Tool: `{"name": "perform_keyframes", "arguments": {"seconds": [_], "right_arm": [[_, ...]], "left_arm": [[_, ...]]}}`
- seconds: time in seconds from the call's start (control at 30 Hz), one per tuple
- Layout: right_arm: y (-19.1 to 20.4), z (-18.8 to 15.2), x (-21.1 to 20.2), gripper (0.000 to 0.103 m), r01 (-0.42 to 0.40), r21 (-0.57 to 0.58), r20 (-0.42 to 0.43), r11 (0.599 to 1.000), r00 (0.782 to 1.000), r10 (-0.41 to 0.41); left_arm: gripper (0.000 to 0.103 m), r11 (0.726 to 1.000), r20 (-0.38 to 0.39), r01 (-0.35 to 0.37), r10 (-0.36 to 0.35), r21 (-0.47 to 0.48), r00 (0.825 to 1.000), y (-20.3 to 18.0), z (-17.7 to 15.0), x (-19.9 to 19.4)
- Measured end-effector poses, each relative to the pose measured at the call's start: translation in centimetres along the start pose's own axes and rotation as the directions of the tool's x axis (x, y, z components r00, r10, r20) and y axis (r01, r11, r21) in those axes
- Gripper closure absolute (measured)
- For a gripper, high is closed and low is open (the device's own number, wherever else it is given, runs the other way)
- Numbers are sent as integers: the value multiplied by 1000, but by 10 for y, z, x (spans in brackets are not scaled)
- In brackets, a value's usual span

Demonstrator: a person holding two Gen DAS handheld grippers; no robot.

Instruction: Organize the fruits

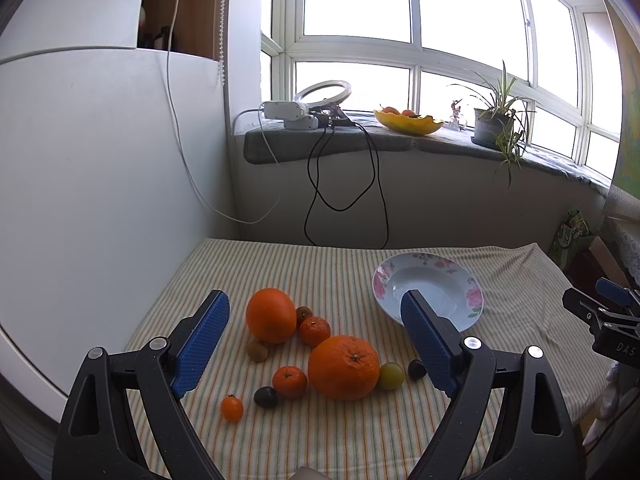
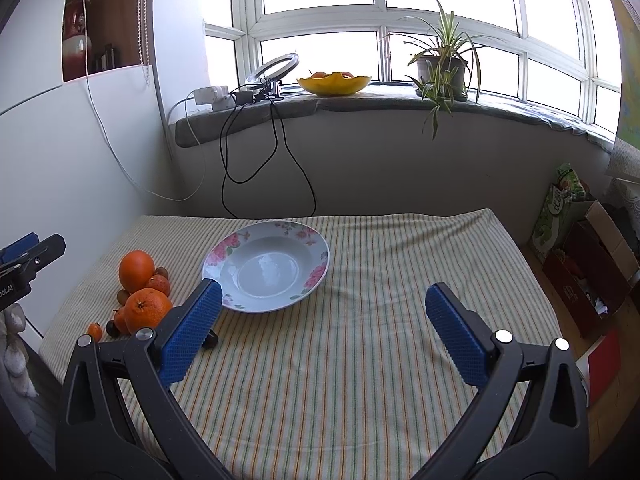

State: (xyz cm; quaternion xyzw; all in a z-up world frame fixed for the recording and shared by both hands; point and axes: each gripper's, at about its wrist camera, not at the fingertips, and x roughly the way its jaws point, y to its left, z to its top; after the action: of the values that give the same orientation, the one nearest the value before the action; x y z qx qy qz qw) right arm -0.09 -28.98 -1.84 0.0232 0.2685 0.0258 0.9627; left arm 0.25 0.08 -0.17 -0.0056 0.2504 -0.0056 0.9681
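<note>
Currently left gripper (image 1: 316, 320) and right gripper (image 2: 324, 308) both spread wide, holding nothing; oranges (image 1: 344, 367) and mandarins (image 1: 289, 382) clustered left of the floral plate (image 2: 316, 276) on the striped cloth (image 2: 360, 360).

a table is covered by a striped cloth (image 1: 352, 436). at the right, toward the far side, a flowered plate (image 1: 428, 290) is set on the cloth. at the left, fruit is gathered in a loose cluster: a far orange (image 1: 271, 315), a near orange (image 1: 344, 367), two mandarins (image 1: 315, 331) (image 1: 289, 382), and small tomatoes in orange (image 1: 232, 408), dark (image 1: 266, 397) and yellow-green (image 1: 391, 376). the yellow-green one is seen just beside the near orange.
</note>
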Motion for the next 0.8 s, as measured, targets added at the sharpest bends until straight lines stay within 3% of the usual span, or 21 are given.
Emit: {"name": "perform_keyframes", "arguments": {"seconds": [0.53,0.8], "right_arm": [[3,-2,8,0,-8,-1,-18,1000,1000,8],[6,-4,13,0,-55,3,-30,998,998,55]], "left_arm": [[15,1000,-12,2,-2,-6,1000,4,-4,5],[15,999,-24,-8,7,-37,1000,20,-9,10]]}}
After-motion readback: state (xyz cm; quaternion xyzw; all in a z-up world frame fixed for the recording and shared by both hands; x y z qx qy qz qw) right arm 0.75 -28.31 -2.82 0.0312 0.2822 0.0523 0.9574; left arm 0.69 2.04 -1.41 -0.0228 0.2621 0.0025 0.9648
